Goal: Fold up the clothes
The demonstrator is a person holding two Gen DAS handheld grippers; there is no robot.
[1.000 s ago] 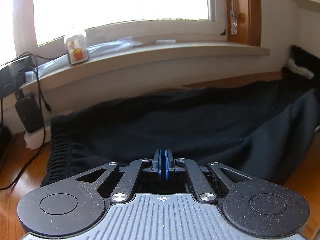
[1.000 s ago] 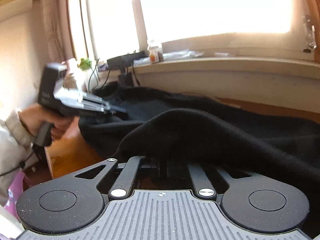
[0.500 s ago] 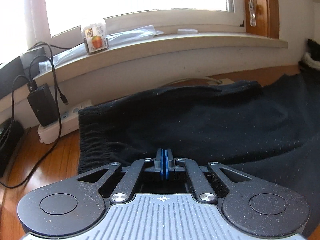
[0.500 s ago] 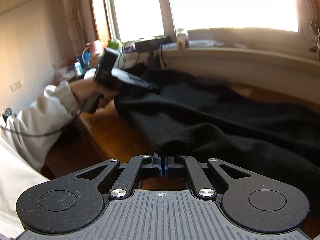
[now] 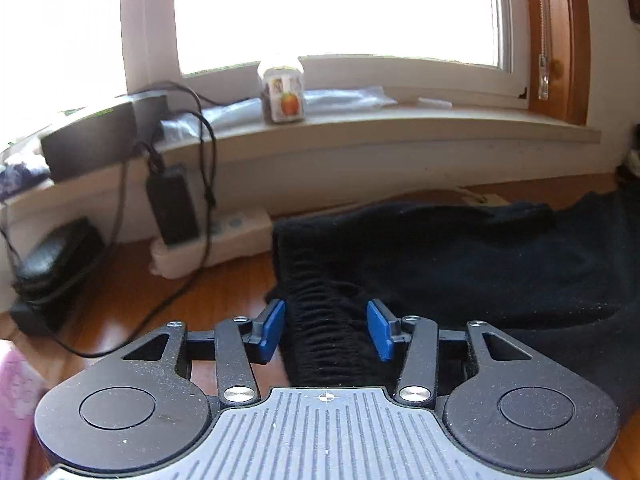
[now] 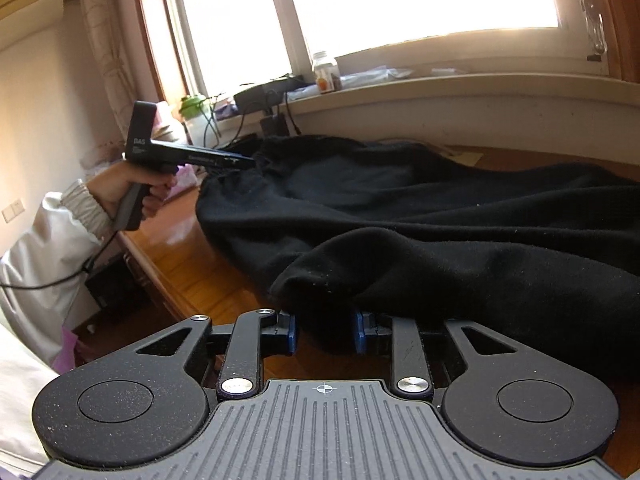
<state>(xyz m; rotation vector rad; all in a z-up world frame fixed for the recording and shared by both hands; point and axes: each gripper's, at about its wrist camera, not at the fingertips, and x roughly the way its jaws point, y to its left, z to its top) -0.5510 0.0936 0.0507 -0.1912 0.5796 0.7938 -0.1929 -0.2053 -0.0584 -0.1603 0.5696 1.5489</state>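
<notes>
Black trousers (image 6: 420,216) lie spread across the wooden desk (image 6: 188,264) under the window sill (image 5: 400,128), the one garment in view, with their gathered waistband (image 5: 316,320) at the left end and a rounded fold of cloth at the near edge.

In the left wrist view, the left tongs (image 5: 326,330) point level and forward along the desk, released, their two blue pads standing apart on either side of the ribbed waistband, which runs between them without being pinched. From the right wrist view the same tool shows side-on: a hand (image 6: 132,188) in a pale ribbed cuff grips its pistol handle, forearm roughly horizontal, nose touching the trousers' far-left edge.

The right tongs (image 6: 324,334) sit low at the desk's front edge, also released, their two blue pads apart with the dark fold of cloth hanging between and just above them.

On the sill stands one jar (image 5: 282,92) with an orange fruit label. Below it are one white power strip (image 5: 212,244) against the wall, one black adapter (image 5: 172,204) plugged above it, and several black cables.
</notes>
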